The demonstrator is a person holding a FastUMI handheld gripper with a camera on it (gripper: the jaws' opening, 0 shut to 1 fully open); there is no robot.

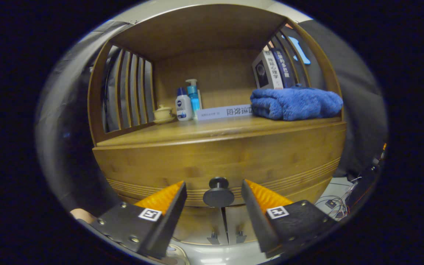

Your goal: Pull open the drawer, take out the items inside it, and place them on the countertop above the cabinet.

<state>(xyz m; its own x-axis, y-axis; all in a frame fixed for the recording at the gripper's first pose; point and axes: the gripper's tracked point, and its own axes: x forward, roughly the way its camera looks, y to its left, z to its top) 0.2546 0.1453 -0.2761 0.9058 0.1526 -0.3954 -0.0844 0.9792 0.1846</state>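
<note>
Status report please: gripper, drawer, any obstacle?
Gripper open, fingers either side of round dark drawer knob, not touching. Wooden drawer shut. Nothing in the way.

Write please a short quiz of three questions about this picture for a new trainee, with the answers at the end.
1. True or false: the drawer is already pulled open.
2. Where is the drawer knob relative to the gripper? A) between its spread fingers, untouched B) clamped by both fingers C) far beyond them
3. Name the soft item lying on the countertop at its right end.

Key
1. False: the drawer front sits flush with the cabinet.
2. A
3. The folded blue towel.
</note>
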